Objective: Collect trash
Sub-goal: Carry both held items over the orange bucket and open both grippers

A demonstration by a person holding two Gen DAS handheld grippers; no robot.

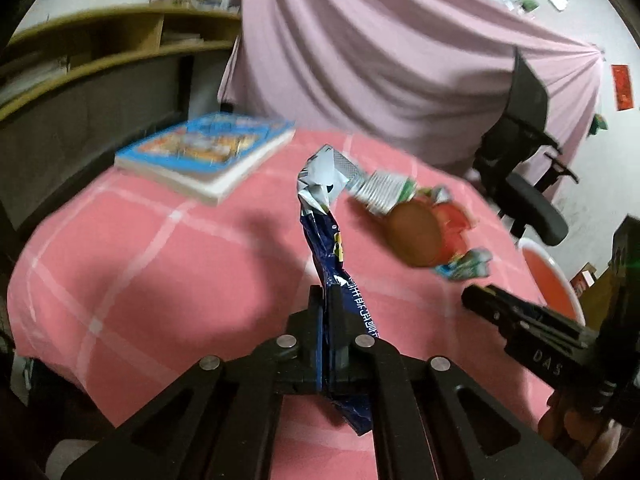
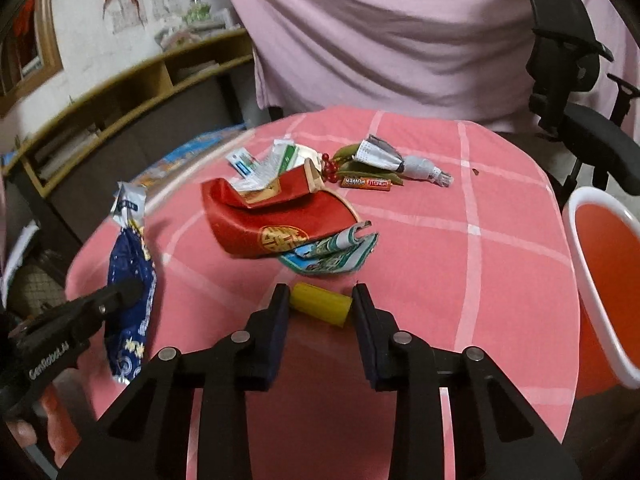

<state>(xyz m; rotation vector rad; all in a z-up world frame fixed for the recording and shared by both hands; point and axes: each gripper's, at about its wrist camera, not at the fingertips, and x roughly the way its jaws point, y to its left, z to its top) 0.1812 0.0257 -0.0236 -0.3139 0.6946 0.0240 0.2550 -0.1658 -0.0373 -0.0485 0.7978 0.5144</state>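
Observation:
My left gripper (image 1: pixel 328 300) is shut on a crumpled blue snack wrapper (image 1: pixel 324 236) and holds it above the pink checked tablecloth (image 1: pixel 140 248); the wrapper also shows in the right wrist view (image 2: pixel 130 280). My right gripper (image 2: pixel 320 294) is shut on a small yellow cylinder (image 2: pixel 320 305), its fingers touching both ends. Ahead of it lies a trash pile: a crushed red paper cup (image 2: pixel 276 216), torn wrappers (image 2: pixel 332 250), a battery (image 2: pixel 365 184) and a silver wrapper (image 2: pixel 384 156). The orange bin (image 2: pixel 604 264) stands at the table's right edge.
A blue book (image 1: pixel 208 148) lies at the table's far left. A black office chair (image 2: pixel 576 92) stands behind the table on the right, a wooden shelf (image 2: pixel 132 92) on the left, and a pink draped cloth (image 2: pixel 392 32) behind.

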